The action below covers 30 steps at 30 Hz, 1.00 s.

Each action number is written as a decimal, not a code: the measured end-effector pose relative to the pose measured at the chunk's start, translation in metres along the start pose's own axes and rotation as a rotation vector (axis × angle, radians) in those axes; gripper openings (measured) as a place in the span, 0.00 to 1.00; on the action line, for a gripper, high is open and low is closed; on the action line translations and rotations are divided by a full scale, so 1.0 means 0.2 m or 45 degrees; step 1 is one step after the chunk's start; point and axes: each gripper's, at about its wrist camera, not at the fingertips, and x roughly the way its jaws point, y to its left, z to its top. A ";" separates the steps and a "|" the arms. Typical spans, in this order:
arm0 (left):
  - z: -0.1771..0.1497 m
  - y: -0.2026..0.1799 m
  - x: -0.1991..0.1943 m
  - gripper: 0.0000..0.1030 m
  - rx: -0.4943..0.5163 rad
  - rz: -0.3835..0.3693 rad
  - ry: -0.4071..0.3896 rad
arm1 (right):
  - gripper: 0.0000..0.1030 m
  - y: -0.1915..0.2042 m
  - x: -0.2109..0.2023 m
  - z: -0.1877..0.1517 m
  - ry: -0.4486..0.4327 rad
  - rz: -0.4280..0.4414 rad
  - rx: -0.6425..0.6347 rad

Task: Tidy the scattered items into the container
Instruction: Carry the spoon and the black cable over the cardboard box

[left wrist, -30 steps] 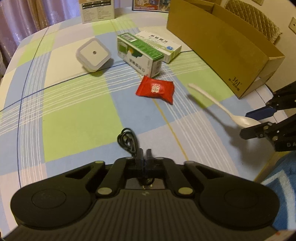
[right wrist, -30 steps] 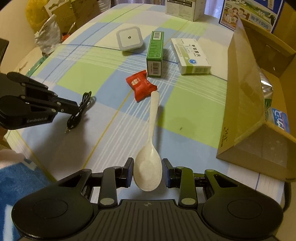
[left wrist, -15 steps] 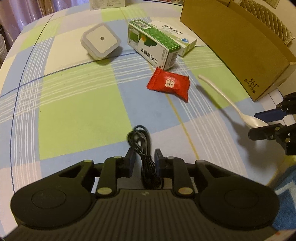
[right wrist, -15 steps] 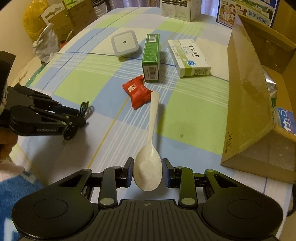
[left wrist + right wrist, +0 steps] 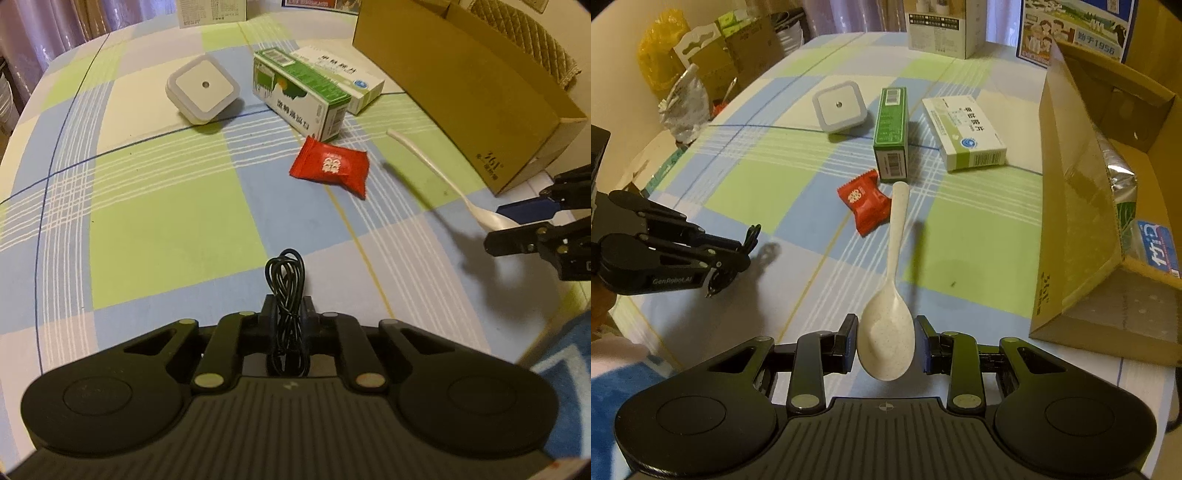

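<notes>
Left gripper (image 5: 287, 314) clamped on coiled black cable (image 5: 286, 273) near table's (image 5: 159, 206) front edge, having just closed; right gripper (image 5: 886, 341) pinching spoon (image 5: 888, 317) bowl beside cardboard box (image 5: 1075, 221). Risks: cable slipping loose, long handle snagging box wall.

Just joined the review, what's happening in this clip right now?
A person is tidying a checked tablecloth, one gripper per hand. The left gripper, whose jaws have just been closing, is shut on a coiled black cable. The right gripper clamps a speckled white spoon by its bowl. Red sachet, boxes and cardboard box wait.
</notes>
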 end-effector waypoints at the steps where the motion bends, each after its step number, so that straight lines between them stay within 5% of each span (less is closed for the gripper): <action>1: 0.00 0.00 -0.01 0.09 0.001 0.002 -0.004 | 0.29 0.00 -0.01 0.00 -0.005 0.001 0.001; 30: 0.10 -0.35 -0.41 0.09 0.058 -0.050 -0.165 | 0.29 -0.03 -0.45 -0.07 -0.227 -0.028 0.109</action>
